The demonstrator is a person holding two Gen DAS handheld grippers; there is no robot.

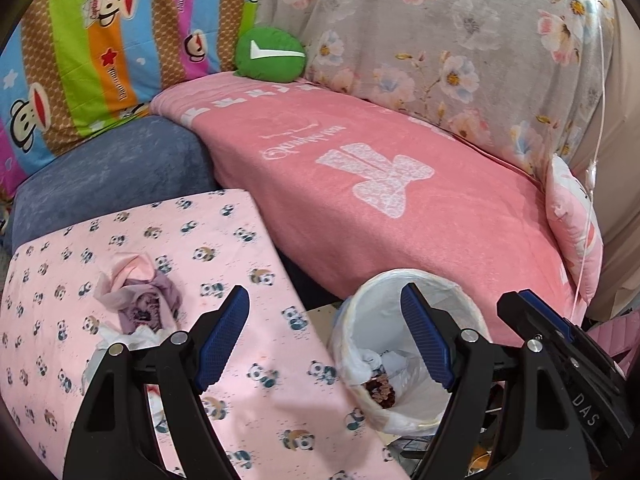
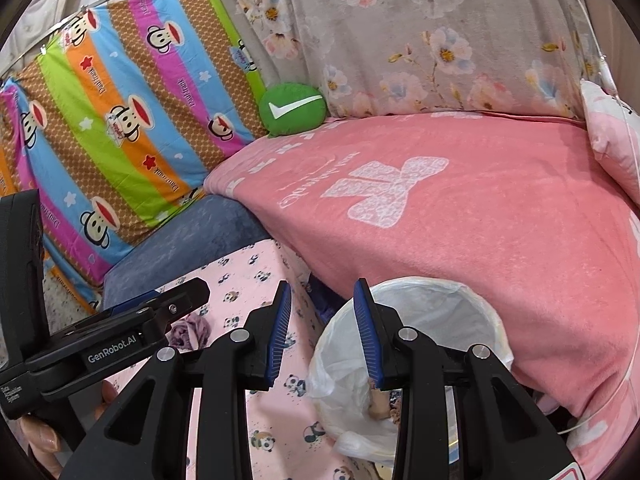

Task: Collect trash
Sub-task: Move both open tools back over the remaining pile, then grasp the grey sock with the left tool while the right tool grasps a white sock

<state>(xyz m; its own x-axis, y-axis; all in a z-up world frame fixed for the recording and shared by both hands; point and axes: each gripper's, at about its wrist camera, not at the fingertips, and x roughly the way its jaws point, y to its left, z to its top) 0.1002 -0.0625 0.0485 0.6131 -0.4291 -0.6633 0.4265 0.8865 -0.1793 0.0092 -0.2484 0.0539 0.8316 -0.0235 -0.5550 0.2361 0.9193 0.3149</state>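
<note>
a sofa fills the background, its seat draped with a pink blanket [image 1: 400, 208] that carries a white bow figure and pale script too faint and upside down to read, its back covered by a grey floral cloth [image 1: 460, 40]. beyond the left gripper, to its left, hangs a striped monkey-print cloth [image 1: 100, 40] with small lettering on the stripes and a "captain" badge on the monkeys, and a green round cushion [image 1: 270, 54] with a white tick sits in the far corner of the seat. the left gripper [image 1: 324, 340] hovers with its blue-padded jaws spread wide and nothing between them, over a pink panda-print cloth [image 1: 248, 248] on a low surface. ahead of its left finger lies a crumpled pile of trash [image 1: 136, 300], purple and pink wrappers with white tissue, touching no pad. ahead of its right finger stands a white-lined waste bin [image 1: 384, 292], with tissue and a brown scrap inside. the right gripper [image 2: 322, 334] holds its jaws partly apart and empty, the bin just ahead of its right finger. at its left the body of the other gripper reads "genrobot.ai", with small print, apparently "data acquisition system", lower down; the right gripper's body in the left view shows "das". fingertips [image 2: 40, 436] of a hand show beneath.
</note>
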